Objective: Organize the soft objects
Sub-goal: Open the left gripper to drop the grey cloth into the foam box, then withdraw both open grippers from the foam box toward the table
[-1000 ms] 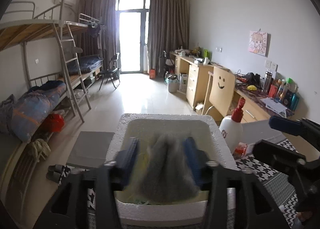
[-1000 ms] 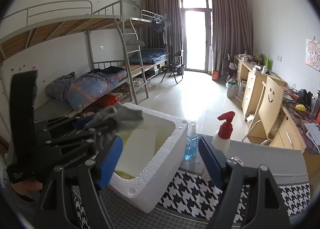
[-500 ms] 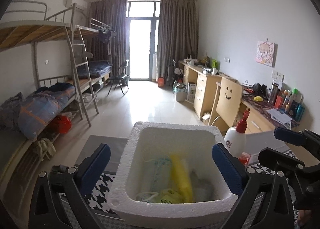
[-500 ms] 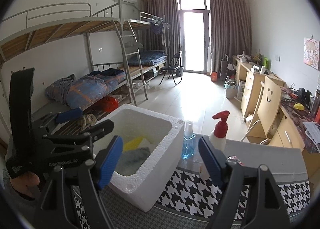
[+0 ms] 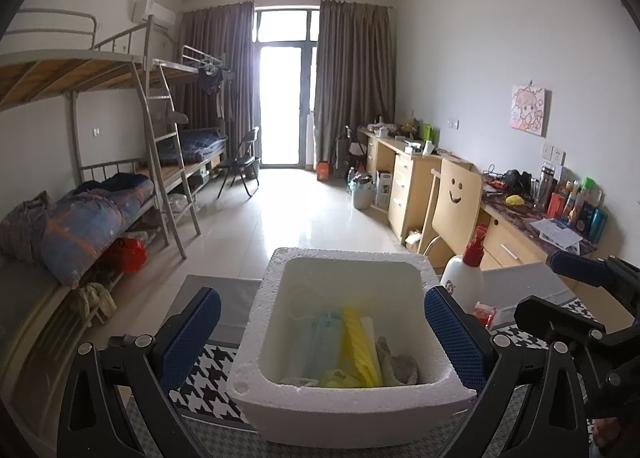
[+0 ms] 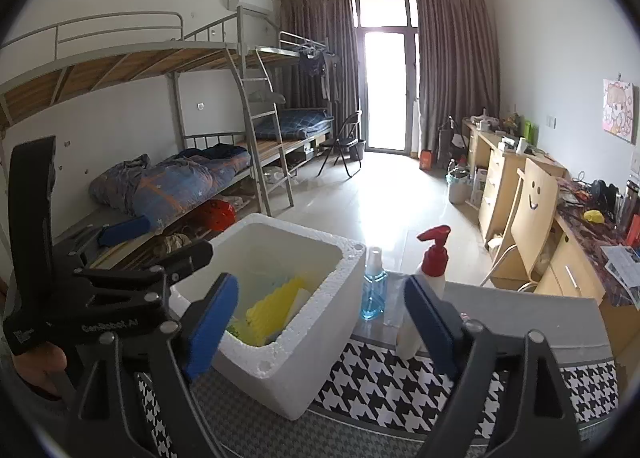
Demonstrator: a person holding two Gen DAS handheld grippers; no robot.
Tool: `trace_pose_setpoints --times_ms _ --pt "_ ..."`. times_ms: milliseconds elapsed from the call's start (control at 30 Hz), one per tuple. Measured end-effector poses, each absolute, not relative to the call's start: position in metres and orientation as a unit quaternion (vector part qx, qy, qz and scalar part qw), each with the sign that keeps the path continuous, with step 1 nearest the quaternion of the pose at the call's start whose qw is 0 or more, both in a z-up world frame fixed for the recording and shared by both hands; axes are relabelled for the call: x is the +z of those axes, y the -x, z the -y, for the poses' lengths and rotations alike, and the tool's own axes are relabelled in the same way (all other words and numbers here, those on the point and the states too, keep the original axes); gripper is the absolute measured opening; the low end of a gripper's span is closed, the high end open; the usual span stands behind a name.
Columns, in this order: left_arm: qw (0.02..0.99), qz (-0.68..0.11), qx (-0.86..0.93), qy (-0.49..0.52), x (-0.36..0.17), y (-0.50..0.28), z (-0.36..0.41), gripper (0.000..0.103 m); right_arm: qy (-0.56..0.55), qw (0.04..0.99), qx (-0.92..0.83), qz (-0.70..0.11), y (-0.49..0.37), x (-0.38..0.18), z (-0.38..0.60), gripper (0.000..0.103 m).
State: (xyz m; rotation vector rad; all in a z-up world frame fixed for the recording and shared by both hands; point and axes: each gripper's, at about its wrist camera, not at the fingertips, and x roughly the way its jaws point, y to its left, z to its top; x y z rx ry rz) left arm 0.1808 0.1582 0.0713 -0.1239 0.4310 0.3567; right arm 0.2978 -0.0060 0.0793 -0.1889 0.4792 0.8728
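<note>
A white foam box [image 5: 348, 414] stands on the houndstooth mat. Inside it lie a grey cloth [image 5: 400, 368], a yellow ribbed sponge [image 5: 358, 342] and a pale blue packet [image 5: 320, 342]. My left gripper [image 5: 322, 338] hovers over the box's near edge, open wide, with nothing touching its pads. In the right wrist view the box [image 6: 320, 338] sits to the left, the yellow sponge [image 6: 272, 306] shows inside it, and the left gripper [image 6: 156, 242] hangs at its left rim. My right gripper [image 6: 322, 322] is to the right of the box; its jaws are opening and hold nothing.
A white spray bottle with a red top [image 6: 432, 270] and a small blue bottle [image 6: 374, 290] stand just right of the box. The houndstooth mat [image 6: 400, 378] covers the table. Bunk beds line the left wall, and desks and a smiley chair [image 5: 456, 209] line the right.
The left gripper was shut on the grey cloth above the box; it opened and the cloth now lies in the box. The right gripper's jaws stand slightly wider.
</note>
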Motion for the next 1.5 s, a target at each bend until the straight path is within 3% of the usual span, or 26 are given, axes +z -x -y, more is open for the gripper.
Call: trace_pose_setpoints --times_ms 1500 --pt "0.972 -0.172 0.155 0.033 0.089 -0.105 -0.108 0.102 0.084 0.885 0.413 -0.196 -0.241 0.091 0.061 0.093"
